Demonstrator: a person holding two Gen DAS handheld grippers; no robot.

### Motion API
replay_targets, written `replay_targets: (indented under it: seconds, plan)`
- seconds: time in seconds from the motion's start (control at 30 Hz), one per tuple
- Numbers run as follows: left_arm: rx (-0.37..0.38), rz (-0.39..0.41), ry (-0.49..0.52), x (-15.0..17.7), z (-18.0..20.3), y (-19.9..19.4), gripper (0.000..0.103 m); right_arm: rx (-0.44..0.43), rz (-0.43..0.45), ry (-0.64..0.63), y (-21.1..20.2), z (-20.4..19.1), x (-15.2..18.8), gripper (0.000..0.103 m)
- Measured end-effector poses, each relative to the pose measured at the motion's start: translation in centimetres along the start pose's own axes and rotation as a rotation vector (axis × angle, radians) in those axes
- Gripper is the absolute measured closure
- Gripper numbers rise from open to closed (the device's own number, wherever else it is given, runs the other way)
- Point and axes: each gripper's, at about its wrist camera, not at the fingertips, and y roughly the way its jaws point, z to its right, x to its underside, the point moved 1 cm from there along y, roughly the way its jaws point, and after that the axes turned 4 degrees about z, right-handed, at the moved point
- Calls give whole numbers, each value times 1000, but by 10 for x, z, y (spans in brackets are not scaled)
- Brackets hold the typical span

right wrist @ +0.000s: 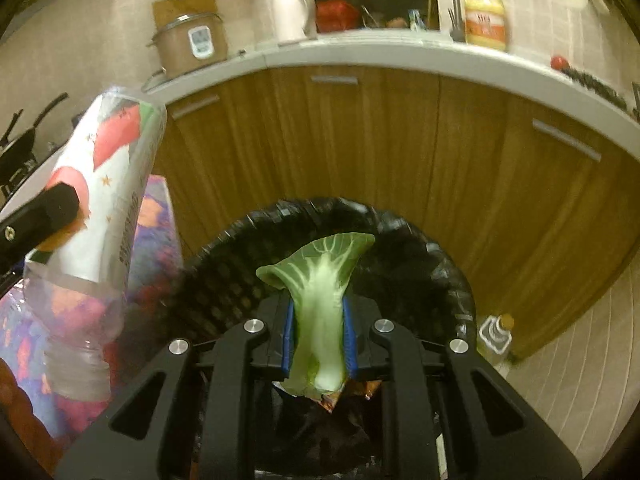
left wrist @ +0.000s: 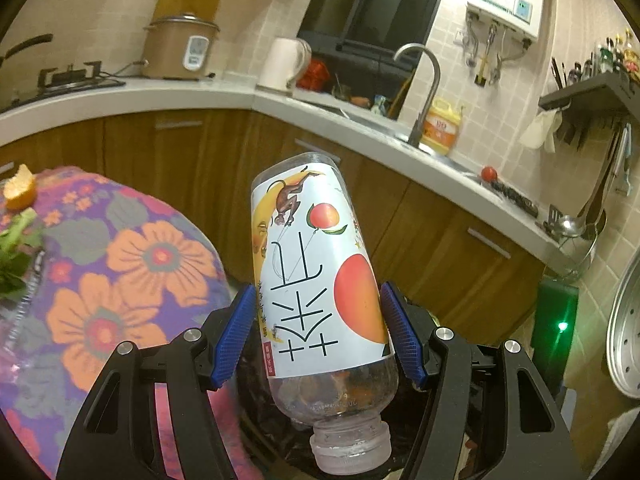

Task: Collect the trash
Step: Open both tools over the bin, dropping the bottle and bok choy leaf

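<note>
My left gripper (left wrist: 318, 328) is shut on an empty plastic bottle (left wrist: 316, 272) with a white peach label, held cap down over the black-lined trash bin (left wrist: 272, 432). The bottle also shows in the right wrist view (right wrist: 104, 208), at the left beside the bin. My right gripper (right wrist: 318, 336) is shut on a green bok choy leaf (right wrist: 320, 296), held above the open black trash bin (right wrist: 420, 264). Some wrappers lie inside the bin.
A table with a floral cloth (left wrist: 120, 264) stands left of the bin, with an orange peel (left wrist: 20, 190) and greens (left wrist: 16, 248) on it. Wooden cabinets (right wrist: 400, 152) and a counter curve behind. A small bottle (right wrist: 496, 334) stands on the floor right of the bin.
</note>
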Motion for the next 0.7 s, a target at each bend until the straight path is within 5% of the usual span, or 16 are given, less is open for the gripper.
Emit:
replay_targets:
  seconds: [0.43,0.6,0.7]
  plan:
    - [24,-76,5,7,3,29,41,12,-72,33,14,15,14,82]
    - [33,-62,-3,2,0,20,41,12,-74,30,8,14,18,61]
    - [45,-46,-25,-3,-6,11,40,14,-67,29,2,11,18,61]
